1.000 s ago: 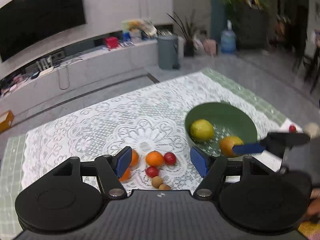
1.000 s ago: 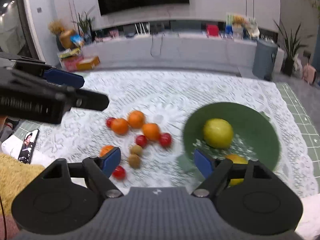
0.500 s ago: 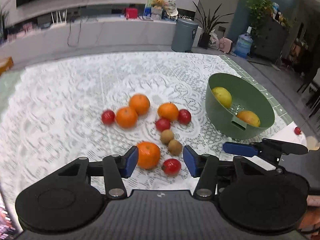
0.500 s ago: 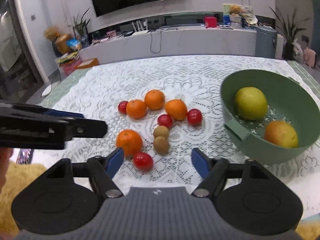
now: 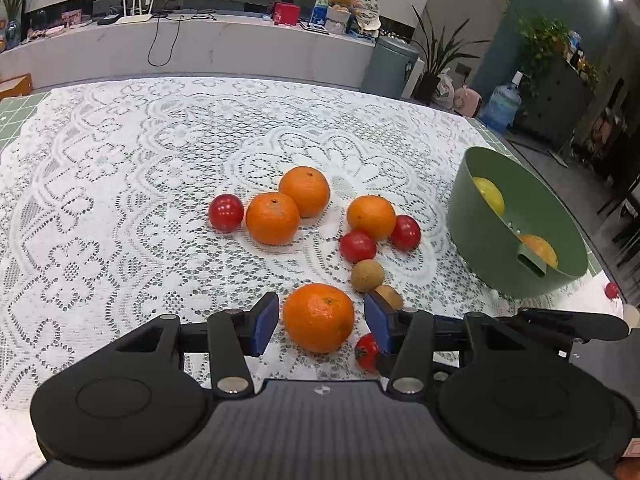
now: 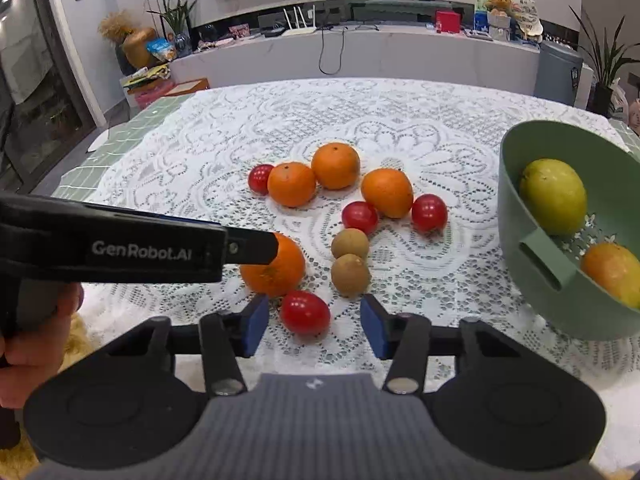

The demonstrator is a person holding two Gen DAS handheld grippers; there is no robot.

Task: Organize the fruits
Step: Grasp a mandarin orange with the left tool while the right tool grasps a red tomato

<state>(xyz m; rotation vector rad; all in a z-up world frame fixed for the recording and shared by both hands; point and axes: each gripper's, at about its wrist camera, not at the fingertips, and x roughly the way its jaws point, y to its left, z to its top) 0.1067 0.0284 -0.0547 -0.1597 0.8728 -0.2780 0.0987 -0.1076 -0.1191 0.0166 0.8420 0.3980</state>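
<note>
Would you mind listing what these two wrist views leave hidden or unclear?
- Left wrist view: the small red fruit is half hidden behind the left gripper's fingertip.
- Right wrist view: the near orange is partly covered by the left gripper's finger, so contact cannot be judged.
- Both views: the green bowl is cut by the frame edge or its own wall, hiding part of its contents.

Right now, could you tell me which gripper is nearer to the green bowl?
Right. The right gripper brackets a small red fruit short of the green bowl; the left gripper, bracketing the nearest orange, sits farther away.
</note>
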